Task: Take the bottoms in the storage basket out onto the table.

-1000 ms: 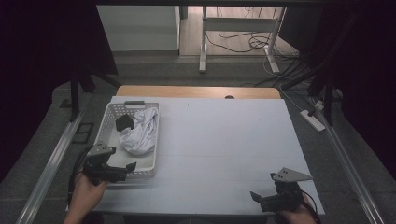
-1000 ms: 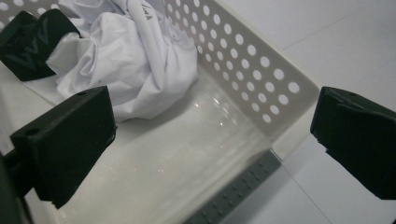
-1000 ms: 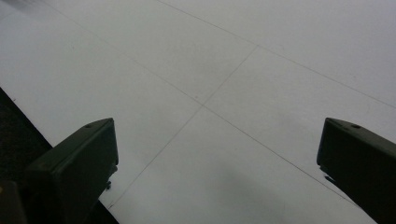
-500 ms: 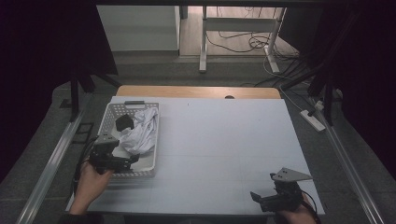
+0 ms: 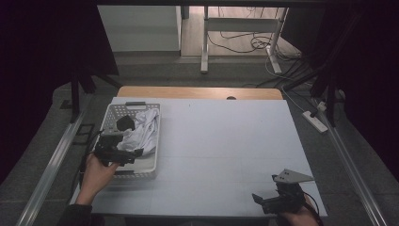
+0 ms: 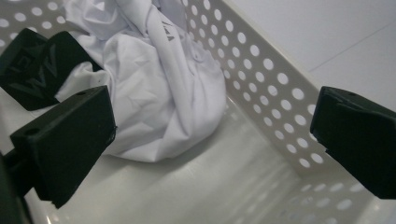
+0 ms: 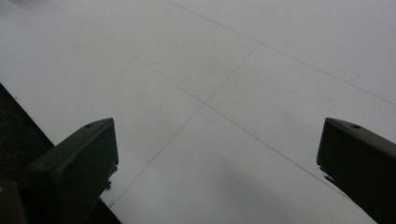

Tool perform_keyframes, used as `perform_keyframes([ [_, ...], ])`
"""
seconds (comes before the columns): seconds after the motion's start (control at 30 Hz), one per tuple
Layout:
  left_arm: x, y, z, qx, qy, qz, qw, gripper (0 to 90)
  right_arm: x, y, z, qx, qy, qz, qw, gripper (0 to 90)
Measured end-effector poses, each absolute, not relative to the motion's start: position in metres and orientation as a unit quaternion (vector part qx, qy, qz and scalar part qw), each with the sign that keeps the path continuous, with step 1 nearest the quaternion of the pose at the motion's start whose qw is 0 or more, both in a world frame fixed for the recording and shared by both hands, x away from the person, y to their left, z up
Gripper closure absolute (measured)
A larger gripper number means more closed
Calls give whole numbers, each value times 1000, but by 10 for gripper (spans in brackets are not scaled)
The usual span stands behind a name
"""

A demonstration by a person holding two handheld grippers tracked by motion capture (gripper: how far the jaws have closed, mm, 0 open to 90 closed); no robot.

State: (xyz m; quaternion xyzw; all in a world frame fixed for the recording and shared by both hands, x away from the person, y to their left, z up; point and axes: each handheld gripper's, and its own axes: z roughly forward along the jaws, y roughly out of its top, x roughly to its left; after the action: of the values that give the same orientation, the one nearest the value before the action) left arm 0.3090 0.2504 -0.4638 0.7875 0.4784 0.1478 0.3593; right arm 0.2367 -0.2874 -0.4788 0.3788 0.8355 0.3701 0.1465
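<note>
The left gripper [image 5: 134,153] hangs over the near end of a white perforated basket [image 5: 153,141] that sits at the left side of the table [image 5: 226,141]. Its jaws stand wide apart and hold nothing. In the left gripper view the left gripper [image 6: 212,140] has its jaws spread over the bare basket [image 6: 261,70] floor, with one jaw just in front of a crumpled white cloth [image 6: 159,88] and the other beside the basket's holed side wall; neither jaw touches the cloth.

The white cloth [image 5: 141,132] lies bunched in the middle of the basket, filling most of its width. A small black object [image 5: 124,123] rests at the far left edge of the cloth, partly on it. In the left gripper view this black object [image 6: 32,65] shows raised markings and sits against the cloth at the upper left.

The right gripper [image 5: 263,201] is at the near right corner of the table, well apart from the basket. Its jaws are also wide open and empty. In the right gripper view the right gripper [image 7: 217,158] faces bare white table [image 7: 210,60], near the table's edge.
</note>
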Motion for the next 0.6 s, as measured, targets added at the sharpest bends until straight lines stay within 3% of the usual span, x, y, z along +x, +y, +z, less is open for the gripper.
perform_keyframes([
  [0.6,353,253,-467,796,483,144,336,0,237,-288,-479,379,836,370,143,0],
])
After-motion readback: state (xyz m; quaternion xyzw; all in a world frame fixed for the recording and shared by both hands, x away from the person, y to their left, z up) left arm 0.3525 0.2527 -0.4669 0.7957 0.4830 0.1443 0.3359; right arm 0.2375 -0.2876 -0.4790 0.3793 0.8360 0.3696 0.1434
